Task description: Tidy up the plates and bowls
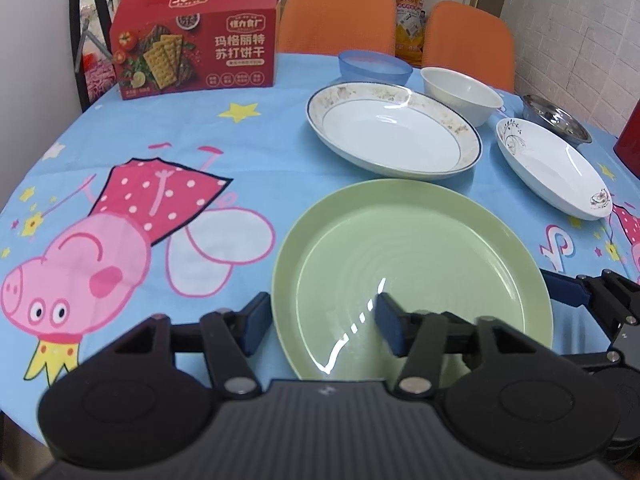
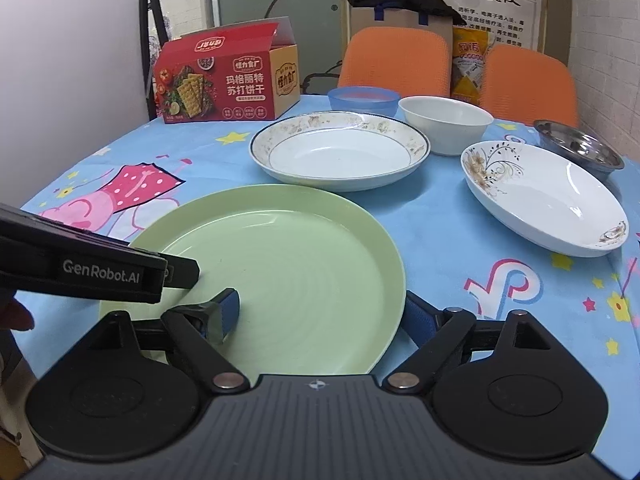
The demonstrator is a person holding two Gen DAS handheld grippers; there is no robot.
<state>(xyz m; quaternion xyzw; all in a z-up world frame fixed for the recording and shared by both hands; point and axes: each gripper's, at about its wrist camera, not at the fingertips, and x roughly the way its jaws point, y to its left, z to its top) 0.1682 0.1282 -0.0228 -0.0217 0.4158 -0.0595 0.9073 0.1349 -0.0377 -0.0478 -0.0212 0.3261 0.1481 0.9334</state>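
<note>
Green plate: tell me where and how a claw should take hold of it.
Grip the green plate by its raised rim at the near edge, coming in low from this side. It lies flat on the tablecloth, so only the upturned lip offers purchase: one finger over the rim, one outside, probably slipped beneath it. The far edge sits close to the floral-rimmed plate.

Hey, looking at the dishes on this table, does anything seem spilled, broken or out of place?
Nothing looks spilled or broken. The round green plate, the floral-rimmed white plate, the oval white dish, the plain white bowl, the translucent blue bowl and the steel bowl all sit upright and empty, not yet stacked.
</note>
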